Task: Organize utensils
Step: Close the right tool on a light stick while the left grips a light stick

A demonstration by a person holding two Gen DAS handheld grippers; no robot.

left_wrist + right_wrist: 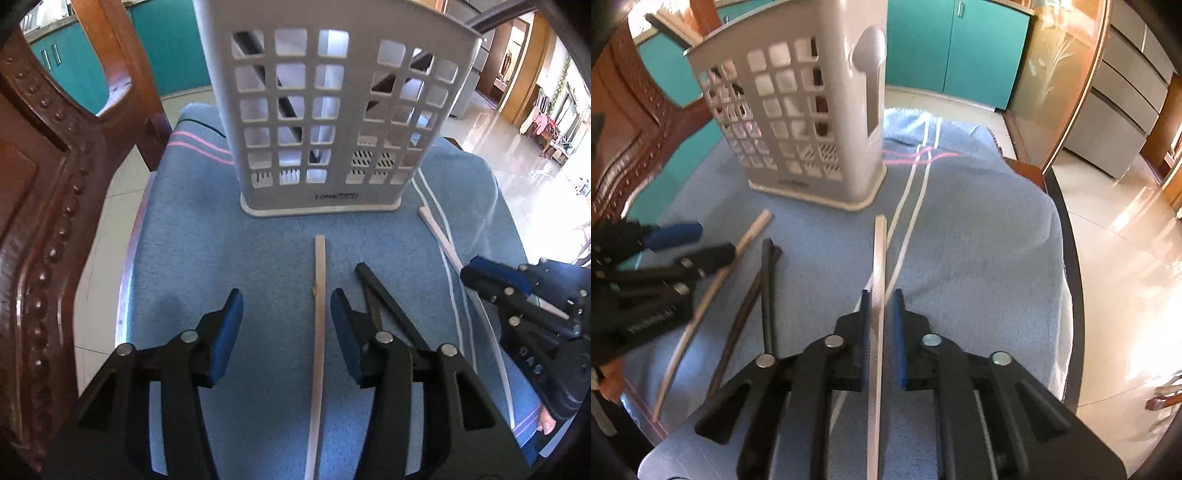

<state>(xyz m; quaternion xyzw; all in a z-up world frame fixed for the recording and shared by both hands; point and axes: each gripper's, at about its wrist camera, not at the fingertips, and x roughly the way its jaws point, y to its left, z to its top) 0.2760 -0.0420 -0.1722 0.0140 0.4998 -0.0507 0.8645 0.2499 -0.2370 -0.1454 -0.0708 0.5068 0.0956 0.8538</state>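
Leftmost, the left gripper (286,314) hangs half open astride a pale wooden chopstick (319,314) lying on the blue towel (207,236), pads clear of it, apparently lined up to pinch it. Just beside lie two dark chopsticks (391,306). Ahead, the slotted utensil holder (325,122) waits upright. Rightward, the right gripper (881,306) stands nearly closed around another pale stick (879,258); whether both pads press on it I cannot tell.
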